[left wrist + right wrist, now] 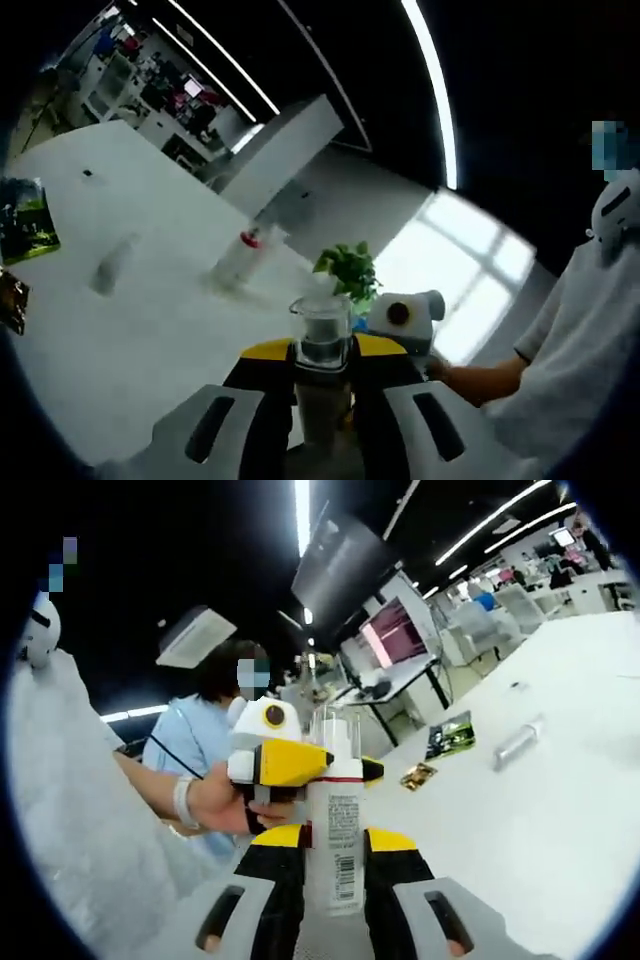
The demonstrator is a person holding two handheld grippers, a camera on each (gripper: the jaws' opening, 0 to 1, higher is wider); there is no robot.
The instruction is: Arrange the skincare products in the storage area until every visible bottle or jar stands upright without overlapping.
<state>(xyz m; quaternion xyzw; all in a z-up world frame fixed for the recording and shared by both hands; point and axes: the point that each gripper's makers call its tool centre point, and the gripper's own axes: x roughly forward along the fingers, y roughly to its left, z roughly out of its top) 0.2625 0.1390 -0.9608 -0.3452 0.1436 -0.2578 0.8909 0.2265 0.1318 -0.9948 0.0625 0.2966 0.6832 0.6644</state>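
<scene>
My left gripper (322,352) is shut on a bottle with a clear cap (322,325), held upright between the yellow-tipped jaws above the table. In the right gripper view, my right gripper (335,838) is shut on a white bottle (334,855) with a clear cap, a red band and a barcode label. A white bottle with a red band (243,256) lies on its side on the white table (150,340). A pale tube (112,265) also lies flat there, and it shows as a silvery tube (518,742) in the right gripper view. Each gripper appears in the other's view, held in a hand (215,802).
Two printed sachets (450,734) (418,775) lie near the table's edge, seen again as sachets (25,220) at the left. A small green plant (348,268) stands behind the held bottle. A person in white (590,330) is close by, and another in blue (205,742) sits behind.
</scene>
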